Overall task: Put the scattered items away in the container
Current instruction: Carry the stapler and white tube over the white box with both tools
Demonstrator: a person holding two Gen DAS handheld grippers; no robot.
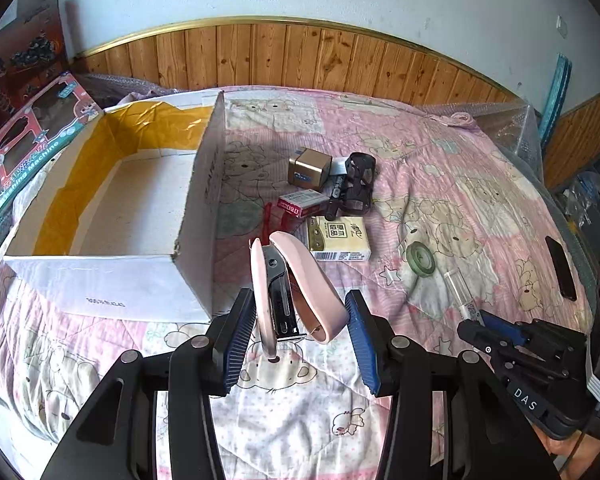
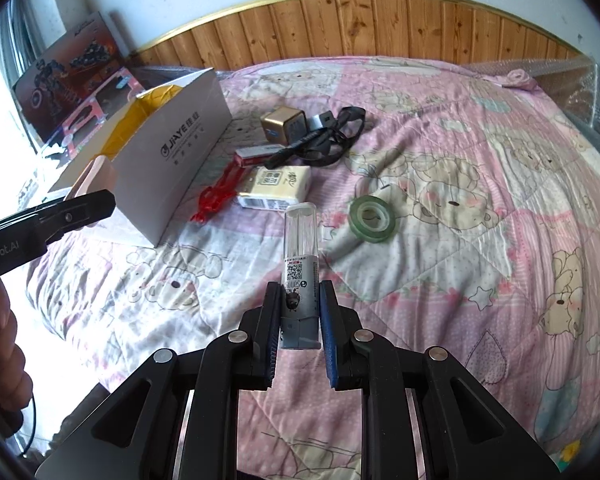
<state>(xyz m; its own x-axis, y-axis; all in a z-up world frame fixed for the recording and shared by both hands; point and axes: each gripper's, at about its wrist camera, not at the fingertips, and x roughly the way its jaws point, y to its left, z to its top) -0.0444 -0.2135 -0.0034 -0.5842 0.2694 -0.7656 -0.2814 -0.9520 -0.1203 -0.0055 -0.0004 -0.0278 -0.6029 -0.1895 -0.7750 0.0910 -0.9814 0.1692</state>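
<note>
Carrying 2 items at once: the left gripper clamps a pink stapler just beside the white box, the right gripper grips a clear tube over the quilt. Next, I judge, each load must swing above the box's opening before release.

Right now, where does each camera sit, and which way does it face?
Left wrist: on the left gripper, facing the headboard; its jaws hold a pink stapler beside the white box; the right gripper shows at right.
Right wrist: on the right gripper, same heading; its jaws clamp a clear tube; the left gripper and a hand show at left.
Shared: box, tissue pack, green tape.
</note>
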